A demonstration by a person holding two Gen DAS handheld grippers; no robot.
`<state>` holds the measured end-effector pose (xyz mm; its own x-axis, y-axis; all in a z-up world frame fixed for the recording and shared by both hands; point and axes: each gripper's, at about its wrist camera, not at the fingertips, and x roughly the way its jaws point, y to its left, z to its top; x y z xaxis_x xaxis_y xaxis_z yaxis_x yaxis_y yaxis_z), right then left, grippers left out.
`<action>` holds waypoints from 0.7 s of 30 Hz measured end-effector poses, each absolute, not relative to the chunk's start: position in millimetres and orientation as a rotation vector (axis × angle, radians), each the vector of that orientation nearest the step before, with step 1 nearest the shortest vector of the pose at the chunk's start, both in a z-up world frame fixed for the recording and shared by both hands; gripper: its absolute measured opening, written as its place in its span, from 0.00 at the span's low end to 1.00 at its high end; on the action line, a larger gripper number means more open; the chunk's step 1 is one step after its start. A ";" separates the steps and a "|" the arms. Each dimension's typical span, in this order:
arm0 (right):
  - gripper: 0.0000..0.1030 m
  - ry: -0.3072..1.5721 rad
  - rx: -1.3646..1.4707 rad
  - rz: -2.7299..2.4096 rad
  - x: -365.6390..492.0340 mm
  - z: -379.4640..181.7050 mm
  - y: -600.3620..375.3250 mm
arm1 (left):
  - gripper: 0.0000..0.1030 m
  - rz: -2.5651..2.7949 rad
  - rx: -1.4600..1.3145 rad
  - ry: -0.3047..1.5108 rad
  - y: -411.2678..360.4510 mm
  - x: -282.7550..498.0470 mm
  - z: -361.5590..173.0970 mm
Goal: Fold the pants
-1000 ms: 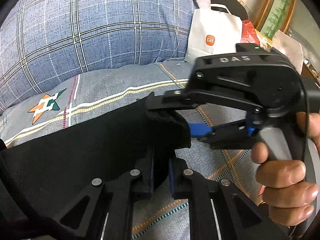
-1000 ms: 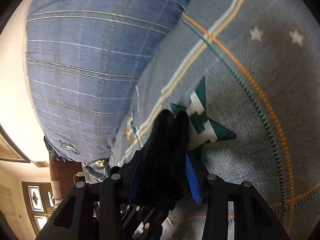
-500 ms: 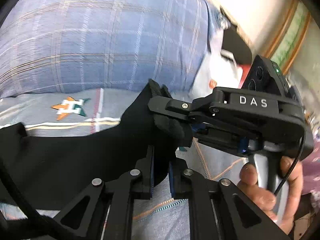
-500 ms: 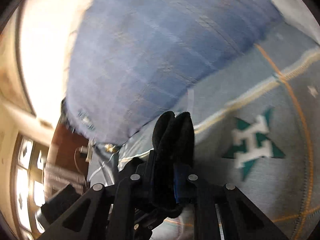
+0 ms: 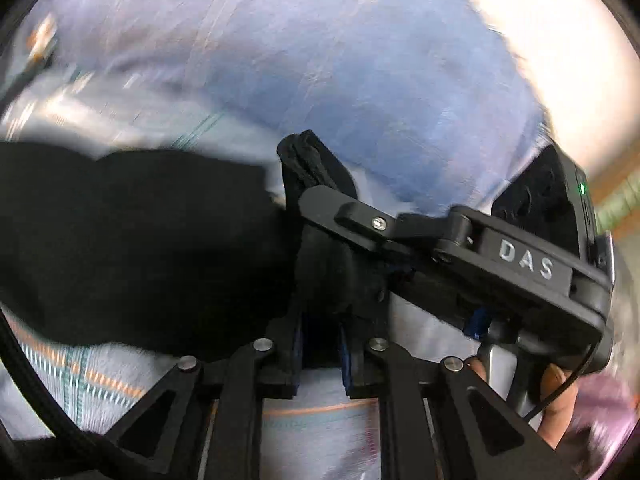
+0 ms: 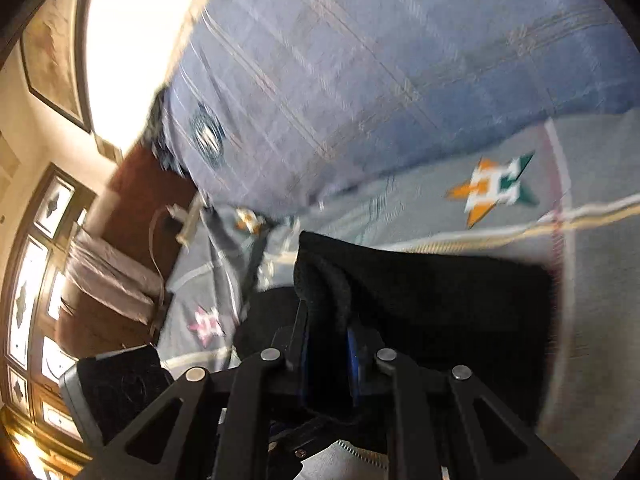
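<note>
The black pants (image 5: 132,236) hang stretched above the grey patterned bedsheet (image 5: 320,432) and run off to the left in the left wrist view. My left gripper (image 5: 320,320) is shut on a bunched edge of them. My right gripper (image 5: 320,208) comes in from the right in that view and pinches the same bunch just above. In the right wrist view my right gripper (image 6: 326,332) is shut on a thick fold of the pants (image 6: 440,304), which spread out to the right over the sheet.
A big blue plaid pillow (image 6: 380,72) lies behind the sheet (image 6: 592,176). A dark wooden headboard and cabinet (image 6: 40,280) stand at the left in the right wrist view. A hand (image 5: 556,396) holds the right gripper's handle.
Both grippers have lifted and swung with the pants held between them. The view has tilted up toward the pillow and wall. The white shopping bag has left the left view.
</note>
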<state>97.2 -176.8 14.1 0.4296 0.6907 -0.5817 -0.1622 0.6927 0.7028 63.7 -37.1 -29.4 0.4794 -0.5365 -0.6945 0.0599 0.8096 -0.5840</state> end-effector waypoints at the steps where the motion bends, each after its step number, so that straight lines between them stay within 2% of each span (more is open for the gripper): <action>1: 0.22 1.027 0.625 0.578 101.7 3.2 -171.1 | 0.27 -0.366 -0.552 1.044 -33.2 65.7 -37.1; 3: 0.24 1.131 0.653 0.607 109.5 -21.5 -159.9 | 0.38 -0.340 -0.584 1.095 -27.9 69.5 -46.3; 5: 0.26 1.145 0.653 0.586 110.2 -25.5 -161.6 | 0.43 -0.350 -0.605 1.088 -25.3 70.8 -43.8; 7: 0.46 1.115 0.660 0.584 107.2 -12.6 -171.7 | 0.54 -0.353 -0.585 1.064 -25.7 69.3 -36.0; 8: 0.71 1.085 0.659 0.579 104.5 -2.3 -178.7 | 0.56 -0.357 -0.580 1.050 -26.4 65.7 -33.0; 9: 0.75 1.041 0.658 0.563 100.9 9.0 -186.6 | 0.59 -0.359 -0.579 1.040 -25.9 65.6 -29.5; 12: 0.75 0.985 0.647 0.517 95.1 26.5 -204.2 | 0.63 -0.383 -0.597 1.024 -22.7 63.2 -22.7; 14: 0.75 0.973 0.675 0.433 92.1 23.3 -220.0 | 0.69 -0.389 -0.611 1.029 -22.0 63.3 -22.4; 16: 0.73 0.992 0.693 0.384 93.6 16.5 -225.1 | 0.69 -0.344 -0.567 1.070 -25.4 70.4 -27.8; 17: 0.70 1.005 0.699 0.360 94.2 12.3 -228.9 | 0.69 -0.302 -0.542 1.098 -26.0 75.9 -31.9; 18: 0.62 1.015 0.699 0.332 94.9 9.2 -231.1 | 0.47 -0.273 -0.547 1.122 -23.4 77.6 -39.5; 19: 0.56 1.026 0.689 0.316 95.7 7.5 -231.5 | 0.19 -0.261 -0.564 1.142 -17.7 76.2 -44.6; 21: 0.31 1.040 0.638 0.271 96.2 6.8 -230.6 | 0.14 -0.276 -0.594 1.155 -13.2 74.2 -46.6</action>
